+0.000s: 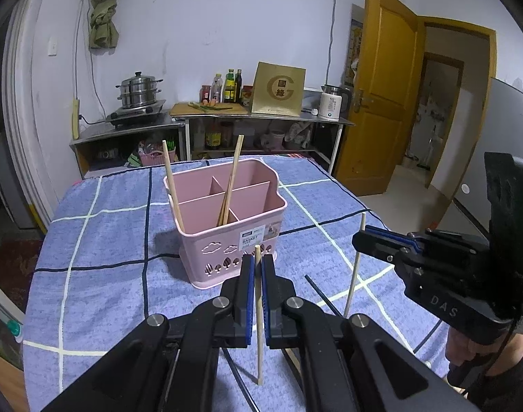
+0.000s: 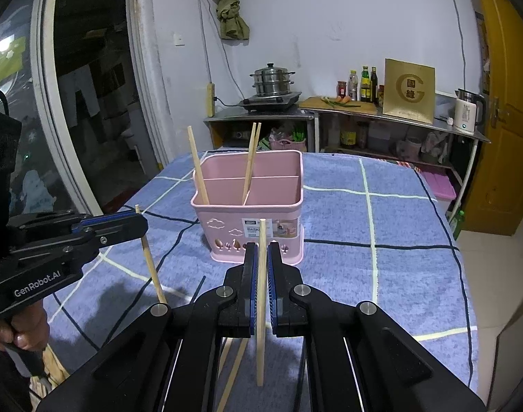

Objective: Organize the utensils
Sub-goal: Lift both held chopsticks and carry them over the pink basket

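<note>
We hold one pale wooden chopstick (image 1: 258,309) upright, clamped in the left gripper (image 1: 258,267), and a second chopstick (image 2: 261,292) clamped in the right gripper (image 2: 261,257). Beyond both jaws stands the pink basket (image 1: 227,240), already holding three chopsticks. The thin sticks may pivot between the pads and miss their compartment, or push the light basket over.
</note>
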Motion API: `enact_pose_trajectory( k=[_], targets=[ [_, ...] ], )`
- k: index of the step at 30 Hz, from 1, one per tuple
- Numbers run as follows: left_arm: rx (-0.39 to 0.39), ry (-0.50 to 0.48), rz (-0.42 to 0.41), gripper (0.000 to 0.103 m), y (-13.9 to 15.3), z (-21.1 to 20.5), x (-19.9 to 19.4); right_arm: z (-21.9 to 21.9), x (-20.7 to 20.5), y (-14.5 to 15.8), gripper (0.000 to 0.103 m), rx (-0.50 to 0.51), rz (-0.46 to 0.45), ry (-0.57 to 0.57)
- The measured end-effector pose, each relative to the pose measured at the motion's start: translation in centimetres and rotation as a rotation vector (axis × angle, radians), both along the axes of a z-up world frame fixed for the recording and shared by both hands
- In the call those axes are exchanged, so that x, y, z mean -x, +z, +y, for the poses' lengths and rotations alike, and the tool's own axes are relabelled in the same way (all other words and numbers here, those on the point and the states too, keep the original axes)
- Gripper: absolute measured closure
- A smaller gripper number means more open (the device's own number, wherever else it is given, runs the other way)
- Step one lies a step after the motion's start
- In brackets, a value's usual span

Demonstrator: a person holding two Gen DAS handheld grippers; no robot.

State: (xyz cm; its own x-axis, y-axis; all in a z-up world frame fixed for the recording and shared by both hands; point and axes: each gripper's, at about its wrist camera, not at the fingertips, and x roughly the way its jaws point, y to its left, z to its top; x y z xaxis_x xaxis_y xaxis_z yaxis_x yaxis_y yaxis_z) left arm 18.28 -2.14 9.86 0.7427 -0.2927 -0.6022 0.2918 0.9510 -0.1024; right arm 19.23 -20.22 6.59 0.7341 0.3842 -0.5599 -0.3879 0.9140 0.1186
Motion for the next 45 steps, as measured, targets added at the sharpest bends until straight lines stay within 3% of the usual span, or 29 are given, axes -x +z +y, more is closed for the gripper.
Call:
enact_pose_trajectory(
  k=[15, 23, 31, 38, 45],
  targets=[
    [0.048, 0.017, -0.035, 0.099, 3.7, 1.8, -0.9, 0.8, -0.4, 3.6, 0.098, -0.031, -0.076, 0.014],
    [0.090, 0.041, -0.081, 0.099, 7.7, 3.1, -3.3, 1.4, -2.7, 6.1, 0.098, -0.074, -0.116, 0.016],
    [0.110, 0.073, -0.183, 0.099, 12.4, 3.8, -5.9, 2.0, -5.2, 9.6, 0.098, -0.142, -0.183, -0.011],
    [0.107, 0.101, -0.214, 0.099, 13.0, 4.6, -8.6, 2.5, -7.4, 10.3, 0.098, -0.181, -0.211, -0.021],
    [0.096, 0.113, -0.215, 0.099, 11.3, 5.0, -11.4, 3.9, -9.7, 9.8, 0.098, -0.193, -0.218, -0.005]
  ],
)
